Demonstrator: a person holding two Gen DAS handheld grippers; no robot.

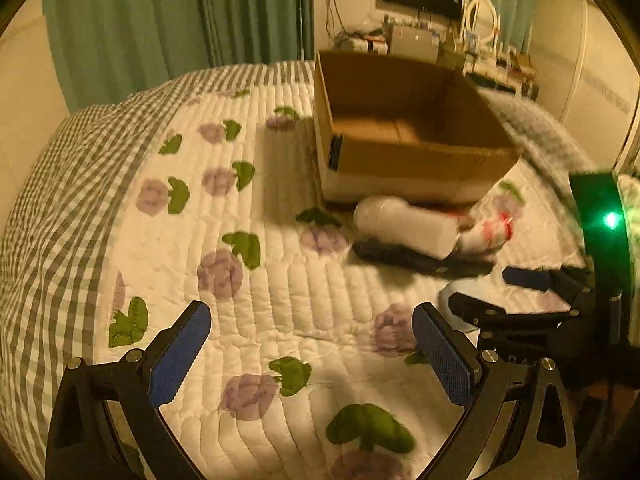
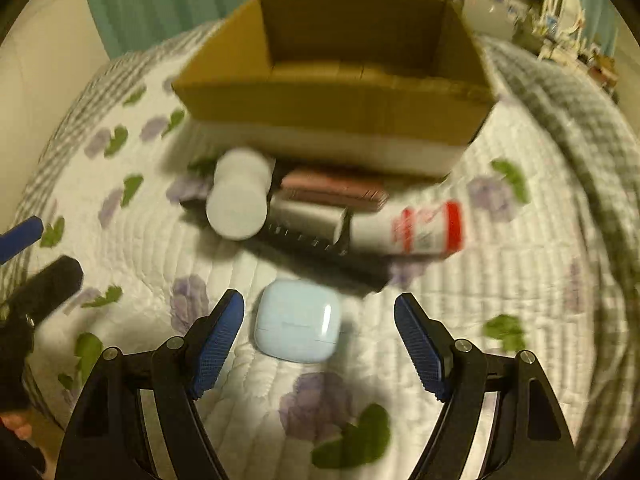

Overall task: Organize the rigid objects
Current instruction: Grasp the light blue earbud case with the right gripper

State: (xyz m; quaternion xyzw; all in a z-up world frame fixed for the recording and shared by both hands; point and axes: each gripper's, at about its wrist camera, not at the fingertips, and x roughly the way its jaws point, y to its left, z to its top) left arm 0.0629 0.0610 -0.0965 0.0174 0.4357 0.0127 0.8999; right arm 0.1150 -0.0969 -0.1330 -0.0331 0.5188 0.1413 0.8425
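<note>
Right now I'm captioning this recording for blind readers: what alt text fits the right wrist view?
The open right gripper hovers over a pale blue earbud case lying on a floral quilt, jaws either side without touching it. Beyond lie a white cylinder, a red-and-white bottle, a black comb and an empty cardboard box.

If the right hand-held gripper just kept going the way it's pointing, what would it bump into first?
Most likely the pale blue earbud case, lying on the quilt between its open fingers, though blur makes depth uncertain.
</note>
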